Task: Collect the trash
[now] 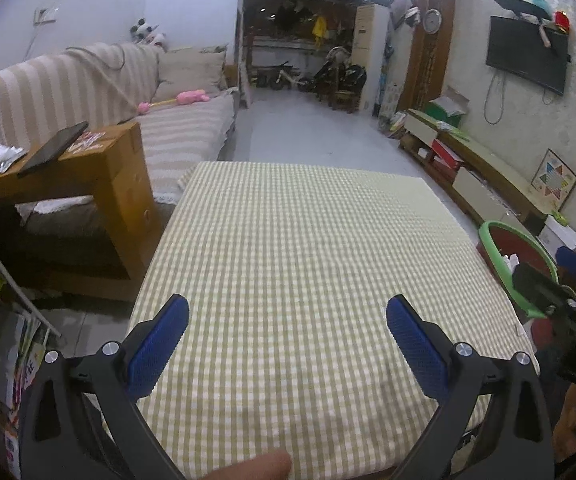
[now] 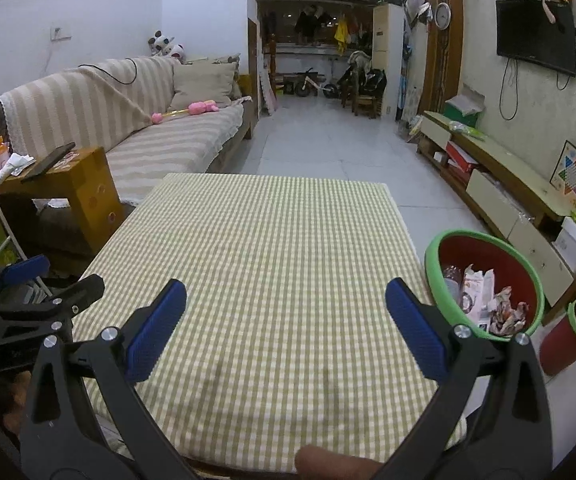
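A red bin with a green rim (image 2: 487, 264) stands at the right edge of the checked tablecloth (image 2: 272, 264) and holds several crumpled wrappers (image 2: 499, 308). The bin also shows in the left wrist view (image 1: 515, 248). My right gripper (image 2: 286, 304) is open and empty over the near part of the cloth, left of the bin. My left gripper (image 1: 288, 320) is open and empty over the cloth (image 1: 288, 256). Each gripper shows in the other's view: the right one (image 1: 559, 280), the left one (image 2: 40, 276). No loose trash shows on the cloth.
A striped sofa (image 2: 120, 120) and a wooden side table (image 2: 68, 184) stand to the left. A low TV cabinet (image 2: 507, 184) runs along the right wall. A smaller red bin (image 2: 567, 332) stands on the floor beside the big one.
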{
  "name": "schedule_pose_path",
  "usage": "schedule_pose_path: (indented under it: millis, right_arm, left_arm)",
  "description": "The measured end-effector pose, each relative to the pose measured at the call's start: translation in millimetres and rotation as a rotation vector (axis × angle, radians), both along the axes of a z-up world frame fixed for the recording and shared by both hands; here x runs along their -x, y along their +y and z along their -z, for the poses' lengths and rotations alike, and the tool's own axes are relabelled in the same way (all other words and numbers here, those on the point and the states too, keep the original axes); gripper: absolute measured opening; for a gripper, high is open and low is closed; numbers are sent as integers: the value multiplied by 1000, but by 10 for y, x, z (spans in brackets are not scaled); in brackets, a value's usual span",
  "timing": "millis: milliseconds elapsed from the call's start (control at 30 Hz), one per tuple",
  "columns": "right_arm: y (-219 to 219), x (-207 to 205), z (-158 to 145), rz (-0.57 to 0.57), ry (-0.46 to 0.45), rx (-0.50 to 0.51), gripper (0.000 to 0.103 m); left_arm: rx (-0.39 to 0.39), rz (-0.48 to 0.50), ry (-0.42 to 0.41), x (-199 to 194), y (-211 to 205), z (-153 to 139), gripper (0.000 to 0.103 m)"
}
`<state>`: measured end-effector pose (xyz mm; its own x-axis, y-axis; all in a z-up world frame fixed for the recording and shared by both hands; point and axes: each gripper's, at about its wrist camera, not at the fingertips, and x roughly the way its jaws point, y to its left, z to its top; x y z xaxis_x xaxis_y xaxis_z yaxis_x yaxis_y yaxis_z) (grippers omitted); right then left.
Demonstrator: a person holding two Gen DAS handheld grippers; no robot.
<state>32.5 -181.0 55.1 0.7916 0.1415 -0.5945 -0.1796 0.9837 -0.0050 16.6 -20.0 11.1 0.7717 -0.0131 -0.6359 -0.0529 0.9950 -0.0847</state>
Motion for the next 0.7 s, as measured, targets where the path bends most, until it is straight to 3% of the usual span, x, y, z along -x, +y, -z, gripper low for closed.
schedule_pose_path:
  millis: [133, 700]
  right_arm:
    - [8, 17, 6, -2, 0, 3, 98]
    - [-63, 1, 38, 46, -9, -9, 98]
  left_arm:
    - [-37, 1, -12, 24, -43, -14, 95]
    - [-57, -12, -37, 101, -98, -17, 95]
